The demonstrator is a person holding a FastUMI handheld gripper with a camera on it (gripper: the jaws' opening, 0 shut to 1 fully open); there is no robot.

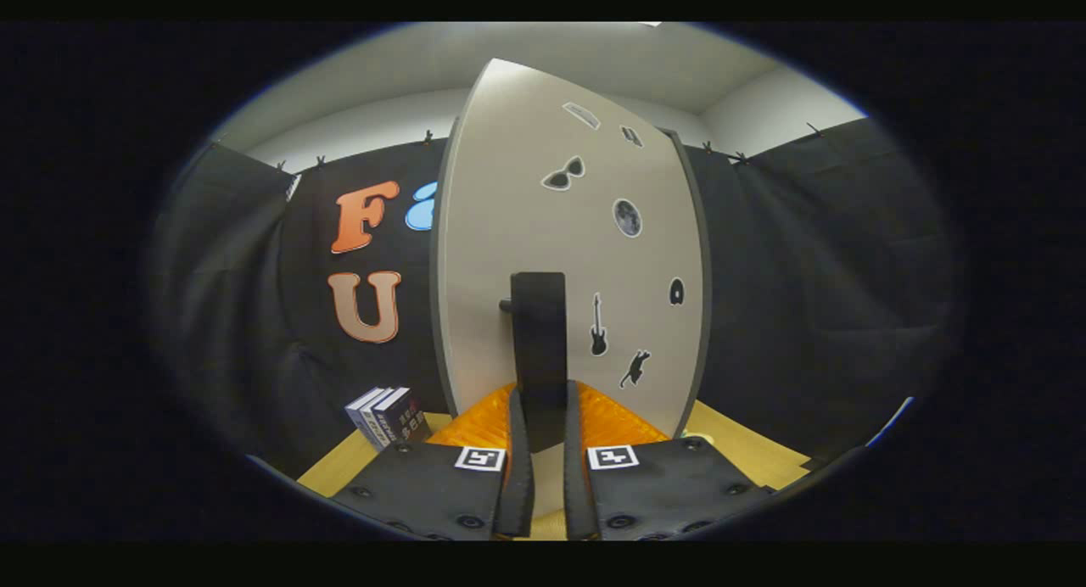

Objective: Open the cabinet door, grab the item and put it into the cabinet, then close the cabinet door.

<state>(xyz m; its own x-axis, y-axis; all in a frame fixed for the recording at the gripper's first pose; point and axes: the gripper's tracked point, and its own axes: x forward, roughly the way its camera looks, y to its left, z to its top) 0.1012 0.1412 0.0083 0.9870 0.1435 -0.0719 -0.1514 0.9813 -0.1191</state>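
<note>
Gripper view: cabinet door [543,231] upright dead ahead at twelve o'clock, on the bench [747,451]. Gripper [540,417], jaws clamped on the dark handle [539,349]. Books [389,416] at nine o'clock. Door likely stiff, light; handle the sound hold.

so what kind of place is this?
Likely a staged test booth, not a real home: black cloth wall clipped up, a lone sticker-covered cabinet door on a wooden table, the gripper closed on its handle.
</note>
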